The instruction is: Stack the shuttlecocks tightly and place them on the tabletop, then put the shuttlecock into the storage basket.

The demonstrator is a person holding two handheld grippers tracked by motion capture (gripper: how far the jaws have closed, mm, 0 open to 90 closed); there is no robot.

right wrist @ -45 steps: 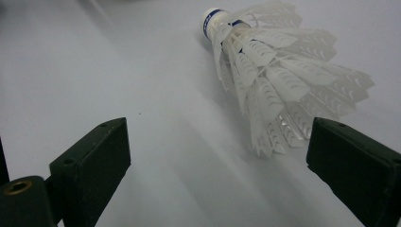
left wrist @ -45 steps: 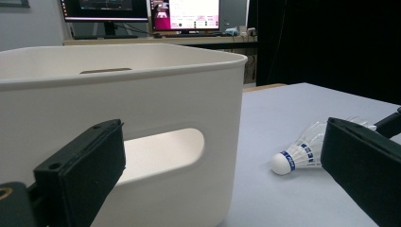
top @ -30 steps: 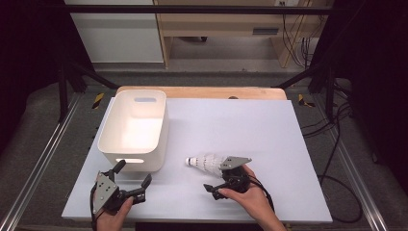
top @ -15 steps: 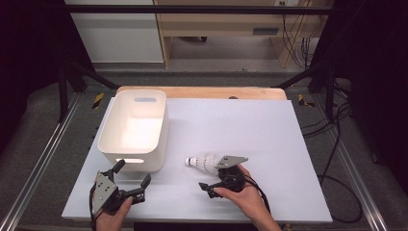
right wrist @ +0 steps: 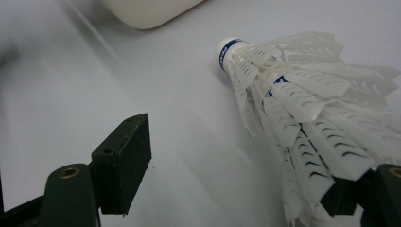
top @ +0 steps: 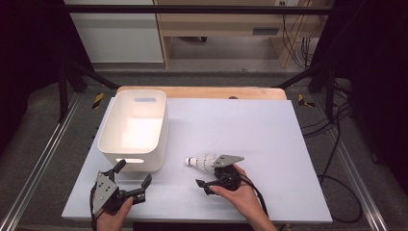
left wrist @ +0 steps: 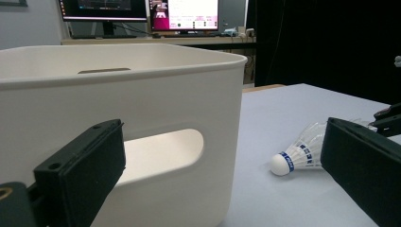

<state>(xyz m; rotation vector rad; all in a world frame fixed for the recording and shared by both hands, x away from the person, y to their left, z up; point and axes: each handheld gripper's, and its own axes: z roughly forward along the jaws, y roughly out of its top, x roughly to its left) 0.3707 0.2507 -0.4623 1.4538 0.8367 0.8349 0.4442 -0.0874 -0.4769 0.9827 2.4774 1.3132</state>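
High view: the shuttlecock (top: 202, 161) lies on the table (top: 250, 130) beside your right gripper (top: 211, 174); keep the bin (top: 134, 127) clear.
Left gripper view: your left gripper (left wrist: 222, 179) has jaws wide, empty.
Right gripper view: jaws wide; closing could crush feathers.

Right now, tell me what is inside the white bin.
The white bin looks empty: bare floor in the high view. The left gripper view's near wall hides its bottom; the shuttlecock lies outside.

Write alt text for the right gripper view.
A white feathered shuttlecock lies on a white table between the open jaws of the right claw, its cork pointing away, its skirt against the right-hand jaw. A white bin's corner shows at the top.
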